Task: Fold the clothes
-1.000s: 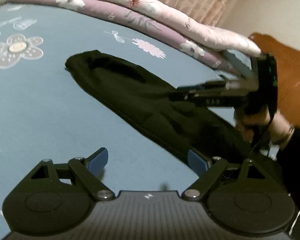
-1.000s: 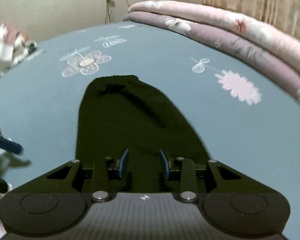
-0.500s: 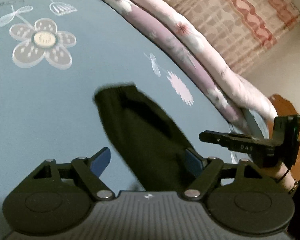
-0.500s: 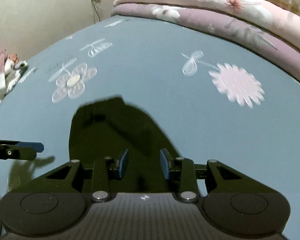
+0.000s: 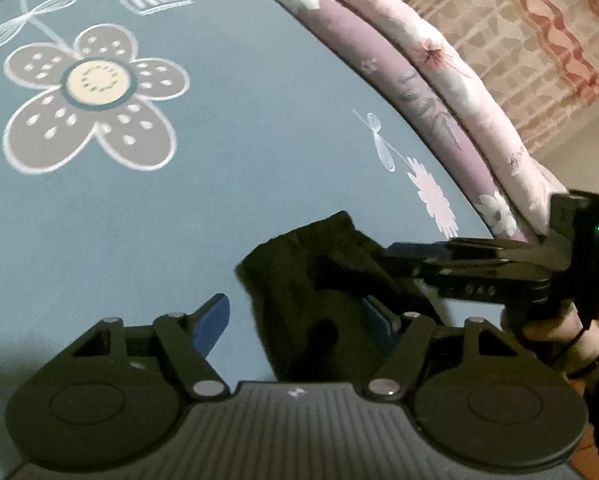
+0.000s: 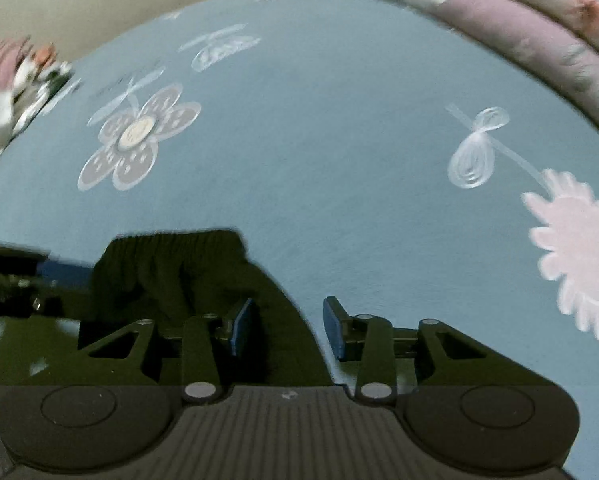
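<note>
A black garment [image 5: 299, 280] lies on the blue flowered sheet [image 5: 159, 200], its gathered elastic end pointing away from me. My left gripper [image 5: 297, 320] is open low over it, with the cloth between its blue pads. My right gripper [image 5: 399, 252] reaches in from the right across the garment's far end. In the right wrist view the garment [image 6: 171, 272] fills the lower left. The right gripper [image 6: 289, 328] stands open there, its left pad over the cloth's edge and its right pad over bare sheet. The left gripper [image 6: 59, 276] shows at the left edge.
Folded pink and purple quilts [image 5: 439, 92] run along the far side of the bed. A patterned cloth heap [image 6: 3, 92] sits at the far left. A person's hand [image 5: 579, 340] holds the right gripper. A patterned curtain [image 5: 519, 40] hangs behind.
Both grippers have travelled forward along the garment to its gathered end. The right gripper's fingers have spread a little wider and shifted towards the cloth's right edge.
</note>
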Action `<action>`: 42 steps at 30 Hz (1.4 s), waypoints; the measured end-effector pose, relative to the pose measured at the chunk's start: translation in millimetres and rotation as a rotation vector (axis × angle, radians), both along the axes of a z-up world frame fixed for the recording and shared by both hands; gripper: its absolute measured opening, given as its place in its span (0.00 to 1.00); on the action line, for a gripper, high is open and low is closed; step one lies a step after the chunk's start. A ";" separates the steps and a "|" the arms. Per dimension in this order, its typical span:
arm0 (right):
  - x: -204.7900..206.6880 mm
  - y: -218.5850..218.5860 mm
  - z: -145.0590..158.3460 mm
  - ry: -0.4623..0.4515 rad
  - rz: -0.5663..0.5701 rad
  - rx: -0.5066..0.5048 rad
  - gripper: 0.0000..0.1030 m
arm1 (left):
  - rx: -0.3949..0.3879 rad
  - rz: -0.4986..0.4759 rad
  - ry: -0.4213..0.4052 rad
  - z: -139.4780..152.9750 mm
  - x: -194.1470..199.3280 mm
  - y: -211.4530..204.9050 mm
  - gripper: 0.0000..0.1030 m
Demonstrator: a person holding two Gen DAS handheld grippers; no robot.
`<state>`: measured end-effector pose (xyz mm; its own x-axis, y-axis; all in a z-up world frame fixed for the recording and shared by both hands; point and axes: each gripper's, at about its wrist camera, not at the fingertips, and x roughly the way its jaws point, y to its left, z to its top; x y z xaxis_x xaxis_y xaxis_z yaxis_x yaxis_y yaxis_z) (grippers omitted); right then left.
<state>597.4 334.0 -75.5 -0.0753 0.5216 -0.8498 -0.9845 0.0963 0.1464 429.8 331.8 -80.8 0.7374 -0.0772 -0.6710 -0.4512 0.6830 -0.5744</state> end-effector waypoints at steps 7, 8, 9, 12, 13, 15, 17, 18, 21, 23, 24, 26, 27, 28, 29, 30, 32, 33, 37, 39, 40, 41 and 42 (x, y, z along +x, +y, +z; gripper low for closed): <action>-0.5 2.7 1.3 -0.070 0.019 -0.005 0.04 | 0.043 -0.026 0.043 0.1 14.9 -2.2 0.04; 1.2 3.0 2.1 -0.077 0.011 -0.003 0.04 | 0.047 -0.033 0.039 2.2 16.8 -1.5 0.04; 2.8 3.3 3.0 -0.084 0.003 -0.001 0.04 | 0.052 -0.041 0.035 4.8 18.8 -0.8 0.04; 7.7 4.2 5.5 -0.105 -0.020 0.005 0.04 | 0.088 -0.065 0.027 13.6 28.2 0.1 0.04; 9.3 4.5 6.4 -0.112 -0.028 0.008 0.04 | 0.098 -0.072 0.035 13.7 31.9 -0.2 0.04; 12.5 5.1 8.1 -0.126 -0.044 0.012 0.04 | 0.117 -0.086 0.051 13.9 39.2 -1.0 0.04; 15.8 5.7 9.8 -0.140 -0.060 0.016 0.04 | 0.136 -0.100 0.068 14.2 46.5 -1.7 0.05; 17.0 4.9 11.1 -0.146 -0.069 0.020 0.07 | 0.145 -0.107 0.076 14.3 50.1 -2.1 0.08; 11.6 -19.0 24.7 -0.142 -0.129 0.055 0.23 | 0.136 -0.108 0.097 11.9 47.9 -0.9 0.12; 8.1 -34.9 33.8 -0.140 -0.169 0.079 0.24 | 0.154 -0.108 0.097 20.4 38.7 -0.8 0.22; 6.3 -42.9 38.3 -0.138 -0.188 0.090 0.25 | 0.186 -0.114 0.098 27.7 33.0 -1.6 0.25; 2.7 -58.8 47.3 -0.136 -0.228 0.114 0.29 | 0.257 -0.130 0.074 44.8 23.5 -6.6 0.30; 1.0 -66.7 51.9 -0.134 -0.248 0.126 0.31 | 0.292 -0.143 0.056 53.3 20.2 -10.3 0.32; -2.0 -75.9 56.0 -0.134 -0.266 0.136 0.32 | 0.316 -0.171 0.032 59.4 20.0 -16.1 0.36; -12.3 -93.0 57.4 -0.138 -0.277 0.131 0.33 | 0.328 -0.215 0.002 63.8 22.4 -24.4 0.38; -22.4 -109.7 56.8 -0.147 -0.294 0.120 0.35 | 0.320 -0.266 -0.022 63.7 28.0 -33.0 0.41; -43.1 -138.7 49.9 -0.179 -0.334 0.075 0.38 | 0.310 -0.369 -0.042 58.2 41.4 -50.3 0.41; -51.7 -152.2 43.5 -0.182 -0.366 0.050 0.38 | 0.315 -0.415 -0.041 52.0 48.5 -59.2 0.41; -74.0 -198.8 16.1 -0.162 -0.516 -0.014 0.40 | 0.399 -0.469 -0.024 30.3 59.6 -72.4 0.41; -72.3 -210.6 -1.7 -0.095 -0.606 -0.021 0.41 | 0.439 -0.449 0.036 23.8 58.0 -68.1 0.41; -69.6 -213.6 -9.5 -0.076 -0.645 -0.001 0.41 | 0.437 -0.442 0.081 20.2 59.3 -65.3 0.41; -67.0 -213.0 -13.5 -0.081 -0.661 0.028 0.43 | 0.448 -0.435 0.094 19.6 57.2 -62.9 0.41; -65.7 -209.8 -14.8 -0.098 -0.663 0.052 0.46 | 0.469 -0.435 0.108 21.3 55.5 -62.4 0.42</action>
